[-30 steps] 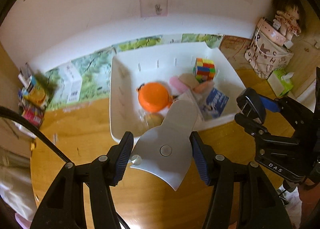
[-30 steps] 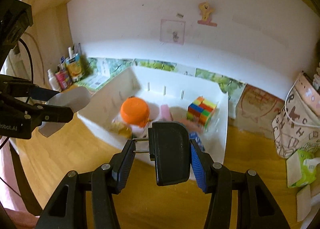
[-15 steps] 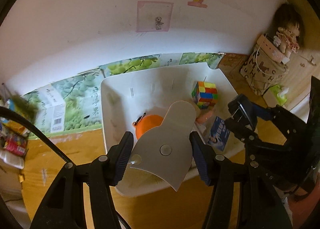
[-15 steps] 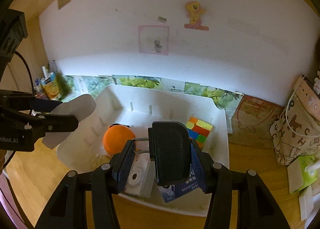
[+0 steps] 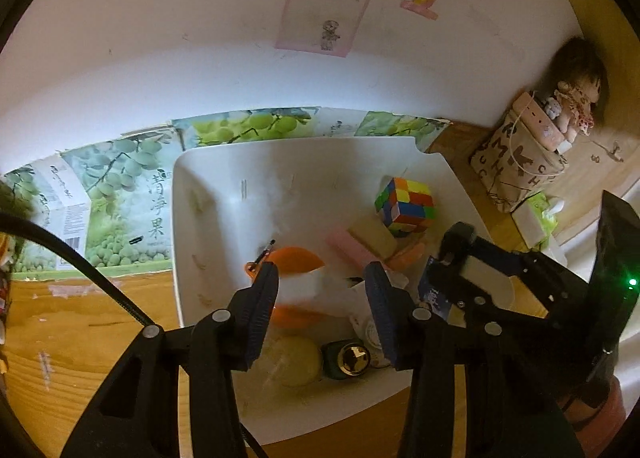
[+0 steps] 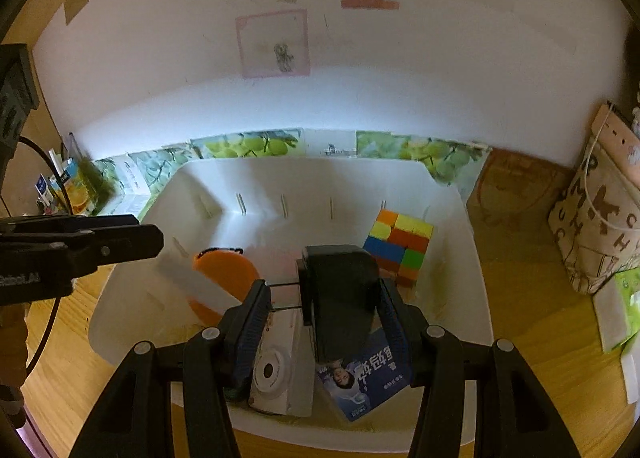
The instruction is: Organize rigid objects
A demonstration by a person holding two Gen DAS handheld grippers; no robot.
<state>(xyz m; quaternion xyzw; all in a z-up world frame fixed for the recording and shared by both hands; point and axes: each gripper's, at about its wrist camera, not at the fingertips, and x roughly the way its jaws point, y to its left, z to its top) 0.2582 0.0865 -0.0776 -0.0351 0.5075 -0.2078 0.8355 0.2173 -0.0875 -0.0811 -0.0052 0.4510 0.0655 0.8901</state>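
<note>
A white bin (image 5: 200, 185) (image 6: 460, 217) on the wooden desk holds a colour cube (image 5: 405, 205) (image 6: 400, 246), an orange round thing (image 5: 296, 260) (image 6: 228, 270), a white camera (image 6: 276, 366), a blue packet (image 6: 366, 378) and more. My left gripper (image 5: 322, 298) is open over the bin; the white flat piece (image 5: 308, 290) (image 6: 196, 282) lies tilted on the orange thing below its fingers. My right gripper (image 6: 322, 318) is shut on a black binder clip (image 6: 340, 290) above the bin's near side.
A green grape carton (image 5: 120, 209) lies flat behind and left of the bin. A printed bag (image 5: 516, 161) (image 6: 596, 225) with a doll stands at the right. A tissue pack (image 6: 616, 310) lies right of the bin. Small bottles (image 6: 64, 185) stand at the far left.
Both grippers have moved forward over the bin. My left gripper has let go of the white flat piece, which now lies in the bin. The right still holds the black clip.
</note>
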